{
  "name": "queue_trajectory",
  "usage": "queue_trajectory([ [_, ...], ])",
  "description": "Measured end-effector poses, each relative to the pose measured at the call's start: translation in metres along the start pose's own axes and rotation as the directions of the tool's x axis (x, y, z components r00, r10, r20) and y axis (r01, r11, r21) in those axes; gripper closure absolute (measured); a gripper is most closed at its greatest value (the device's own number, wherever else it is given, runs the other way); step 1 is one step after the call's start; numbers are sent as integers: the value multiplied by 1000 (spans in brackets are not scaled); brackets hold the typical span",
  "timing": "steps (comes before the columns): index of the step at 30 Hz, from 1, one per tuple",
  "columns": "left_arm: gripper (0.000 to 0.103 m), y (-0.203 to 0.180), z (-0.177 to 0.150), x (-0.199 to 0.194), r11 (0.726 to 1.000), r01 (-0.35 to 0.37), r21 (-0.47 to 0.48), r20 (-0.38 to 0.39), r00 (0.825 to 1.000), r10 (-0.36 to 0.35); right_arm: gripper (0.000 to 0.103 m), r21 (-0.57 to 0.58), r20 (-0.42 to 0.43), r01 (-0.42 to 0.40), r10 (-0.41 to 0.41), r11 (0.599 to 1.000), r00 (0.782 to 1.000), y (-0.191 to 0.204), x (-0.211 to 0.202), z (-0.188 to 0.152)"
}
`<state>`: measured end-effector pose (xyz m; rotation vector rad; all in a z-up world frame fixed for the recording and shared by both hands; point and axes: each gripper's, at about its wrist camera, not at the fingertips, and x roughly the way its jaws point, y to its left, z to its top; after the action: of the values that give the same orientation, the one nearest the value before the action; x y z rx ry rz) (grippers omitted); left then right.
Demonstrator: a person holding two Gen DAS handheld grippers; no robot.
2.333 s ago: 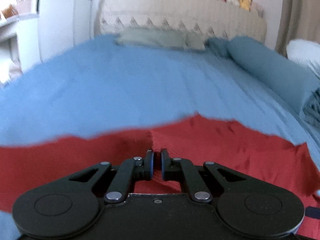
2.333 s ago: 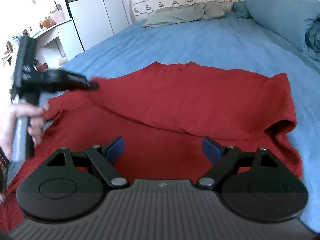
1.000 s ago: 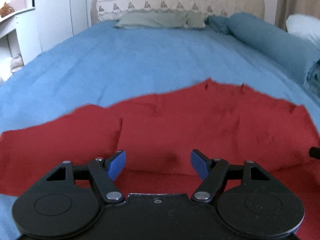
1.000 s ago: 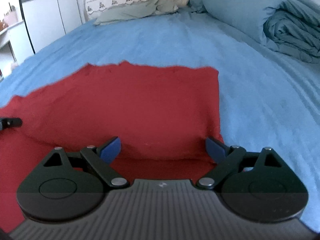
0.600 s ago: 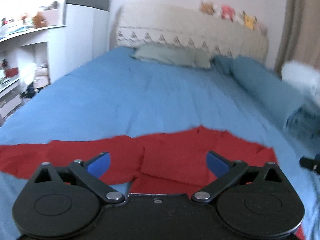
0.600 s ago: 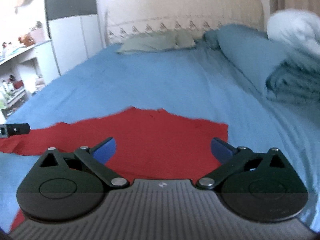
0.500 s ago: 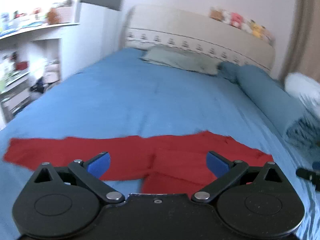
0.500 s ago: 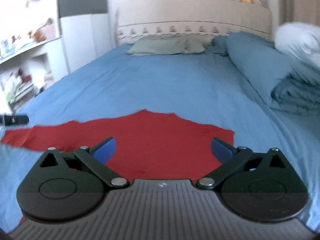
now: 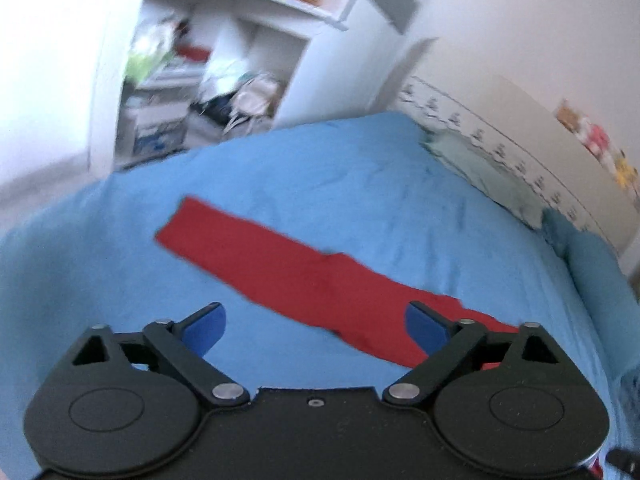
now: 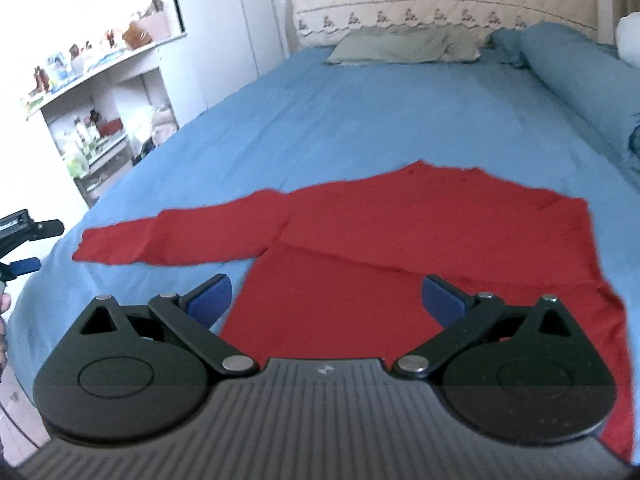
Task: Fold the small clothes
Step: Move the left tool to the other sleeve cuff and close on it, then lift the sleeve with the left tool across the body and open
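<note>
While both grippers' fingers gape empty, red shirt on blue bed, shelves beside.

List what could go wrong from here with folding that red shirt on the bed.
1. The long sleeve lies stretched out toward the bed's edge; a careless grab could drag it off the blue sheet.
2. The fold already laid across the red shirt sits loose, so pulling the sleeve over may shift or undo it.
3. Both the left gripper and the right gripper are open and hold nothing, and the left view is blurred, so the next pinch may miss the cloth or catch the sheet.
</note>
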<state>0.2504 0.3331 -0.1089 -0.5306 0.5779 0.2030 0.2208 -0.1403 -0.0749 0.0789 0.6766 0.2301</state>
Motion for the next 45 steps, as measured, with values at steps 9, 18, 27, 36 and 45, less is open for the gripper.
queue_trajectory([
  [9, 43, 66, 5, 82, 988, -24, -150, -50, 999, 17, 0, -63, -51, -22, 19, 998, 998, 43, 55, -23],
  [18, 84, 76, 25, 120, 984, -76, -162, -6, 997, 76, 0, -91, -66, -26, 20, 996, 998, 52, 92, -28],
  [27, 98, 50, 40, 109, 988, -89, -129, 42, 995, 95, 0, -69, -44, -16, 13, 998, 999, 40, 90, -27],
  [36, 98, -104, 74, 60, 991, 121, 58, 158, 979, -128, 0, 12, 31, 38, -38, 999, 999, -31, 52, -17],
  [45, 98, -343, -27, 55, 853, 418, 313, -30, 902, -431, 0, 96, 85, 168, -176, 981, 981, -140, -7, -24],
])
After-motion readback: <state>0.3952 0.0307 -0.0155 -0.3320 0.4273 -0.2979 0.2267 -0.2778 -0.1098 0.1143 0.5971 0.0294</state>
